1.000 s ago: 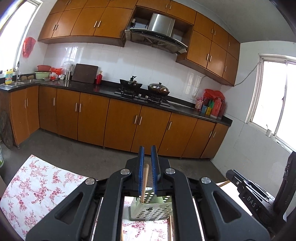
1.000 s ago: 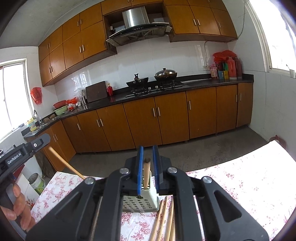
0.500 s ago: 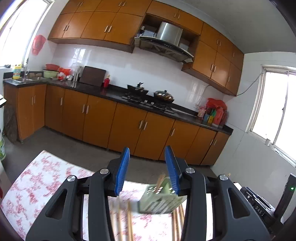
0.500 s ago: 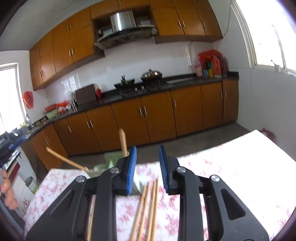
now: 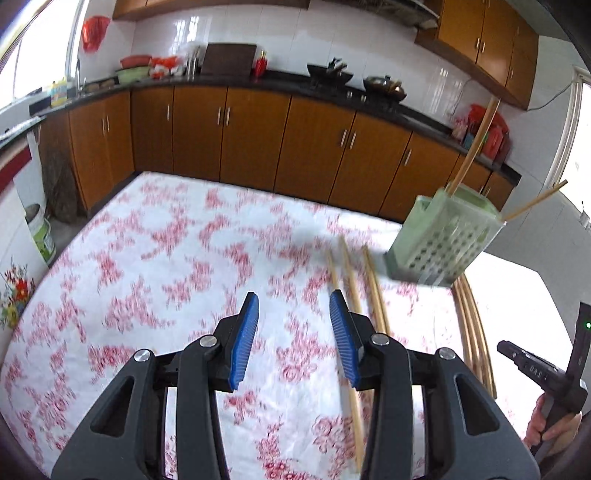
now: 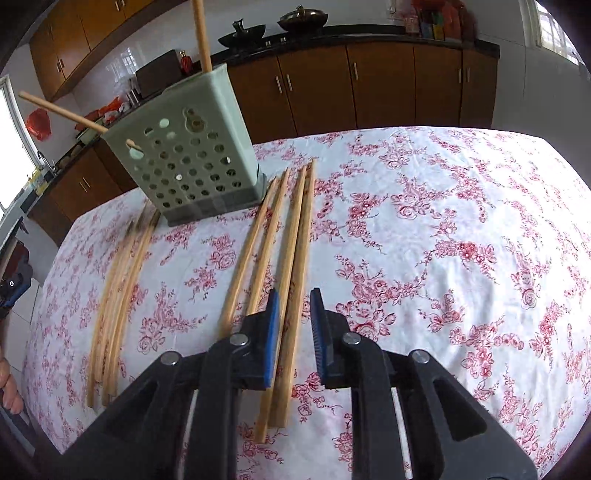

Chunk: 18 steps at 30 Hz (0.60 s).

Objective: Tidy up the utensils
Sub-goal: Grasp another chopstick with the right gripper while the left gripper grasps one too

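A pale green perforated utensil holder [image 5: 441, 239] [image 6: 188, 155] stands on the floral tablecloth with two wooden chopsticks [image 5: 471, 151] [image 6: 203, 35] sticking out of it. Two loose groups of chopsticks lie on the cloth either side of it: one group [image 6: 275, 254] [image 5: 354, 280] and another [image 6: 118, 280] [image 5: 474, 325]. My left gripper [image 5: 293, 332] is open and empty above the cloth, its right finger over a chopstick. My right gripper [image 6: 293, 332] is open, its jaws astride the near ends of the middle group.
The table [image 6: 443, 240] is covered by a white cloth with red flowers. Brown kitchen cabinets [image 5: 251, 136] and a dark counter with pans run behind it. The right gripper's body and the hand holding it show at the left wrist view's lower right [image 5: 546, 380].
Both grippers let go of their chopsticks into the holder, opened, and dropped down toward the tablecloth and the loose chopsticks.
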Tool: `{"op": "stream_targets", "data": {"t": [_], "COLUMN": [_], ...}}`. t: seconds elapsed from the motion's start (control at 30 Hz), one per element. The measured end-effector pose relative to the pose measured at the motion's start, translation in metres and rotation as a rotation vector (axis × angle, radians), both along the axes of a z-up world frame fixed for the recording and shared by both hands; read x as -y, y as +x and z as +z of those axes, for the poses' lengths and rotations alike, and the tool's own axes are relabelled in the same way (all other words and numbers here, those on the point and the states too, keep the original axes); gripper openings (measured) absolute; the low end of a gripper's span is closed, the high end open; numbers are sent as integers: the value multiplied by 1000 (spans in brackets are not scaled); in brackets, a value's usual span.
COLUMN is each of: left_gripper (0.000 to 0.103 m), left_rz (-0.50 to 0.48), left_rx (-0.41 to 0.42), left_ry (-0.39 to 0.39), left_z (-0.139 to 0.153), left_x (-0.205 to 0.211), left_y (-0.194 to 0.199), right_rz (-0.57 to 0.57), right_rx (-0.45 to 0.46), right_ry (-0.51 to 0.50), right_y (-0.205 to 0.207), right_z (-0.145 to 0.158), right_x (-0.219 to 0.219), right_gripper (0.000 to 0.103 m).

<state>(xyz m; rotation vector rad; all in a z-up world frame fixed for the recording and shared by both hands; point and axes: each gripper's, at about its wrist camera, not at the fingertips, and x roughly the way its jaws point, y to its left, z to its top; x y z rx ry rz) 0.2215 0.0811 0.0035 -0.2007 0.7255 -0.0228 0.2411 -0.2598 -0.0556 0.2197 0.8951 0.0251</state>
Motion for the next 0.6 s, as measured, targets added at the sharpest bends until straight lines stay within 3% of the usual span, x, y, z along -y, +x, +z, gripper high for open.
{"op": "stream_targets", "data": {"t": [0.3,0.43,0.6], "left_gripper": [41,41,41], "left_rz": [-38,-68,-109], "left_rx": [-50,-67,-97], "left_ry": [4,7,3], "left_z": [-30,-34,-42], "left_x": [11,19,31], "left_y": [-10,-9,-8], "right_rz": [2,-4,-153], "right_rx": [-29,-24,-34], "right_ry": [-64,-110,-113], "right_y": [6,7,4], "right_z": [-15,-18,-17], "right_x": [-3,-5,27], "right_gripper": [14,8,8]}}
